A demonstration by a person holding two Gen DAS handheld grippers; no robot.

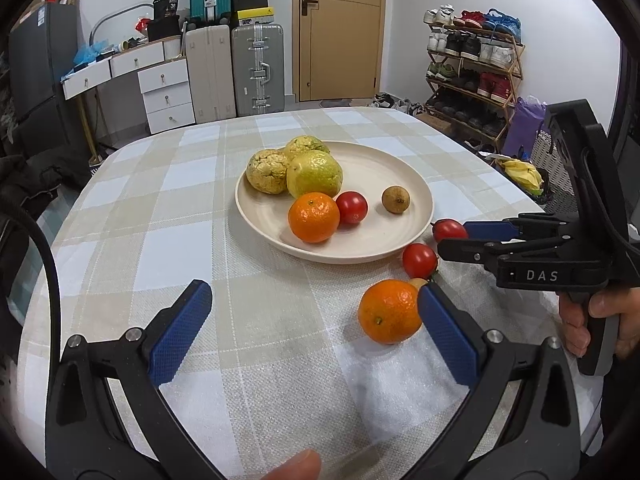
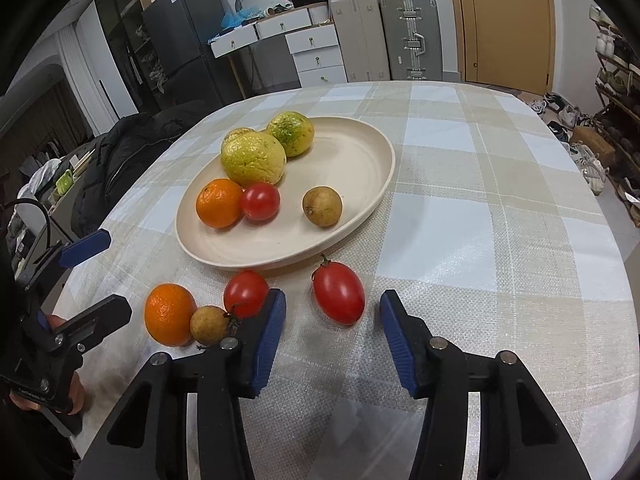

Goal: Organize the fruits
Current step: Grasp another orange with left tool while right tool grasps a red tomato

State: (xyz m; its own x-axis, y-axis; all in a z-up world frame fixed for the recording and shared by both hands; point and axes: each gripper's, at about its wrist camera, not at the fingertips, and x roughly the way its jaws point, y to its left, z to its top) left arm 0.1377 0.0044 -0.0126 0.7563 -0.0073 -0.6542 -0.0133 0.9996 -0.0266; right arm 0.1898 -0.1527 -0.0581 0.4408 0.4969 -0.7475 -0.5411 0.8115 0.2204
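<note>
A cream plate (image 1: 400, 176) (image 2: 352, 160) holds three yellow-green citrus fruits, an orange (image 2: 219, 203), a round tomato (image 2: 260, 201) and a brown longan (image 2: 322, 206). Off the plate on the cloth lie an oval tomato (image 2: 338, 298) (image 1: 450, 230), a round tomato (image 2: 245, 293) (image 1: 419, 260), a second longan (image 2: 210, 325) and a second orange (image 2: 170, 314) (image 1: 388, 312). My right gripper (image 2: 333, 295) (image 1: 452, 238) straddles the oval tomato, open, with a gap at each pad. My left gripper (image 1: 314, 288) (image 2: 116, 270) is wide open and empty, its right finger beside the loose orange.
The checked tablecloth (image 1: 180, 200) covers a round table. Its edge drops off beyond the plate toward suitcases (image 1: 256, 68), a drawer unit (image 1: 164, 92) and a shoe rack (image 1: 472, 68). A hand (image 1: 592, 320) holds the right gripper's handle. A dark jacket (image 2: 120, 160) lies off the table's left.
</note>
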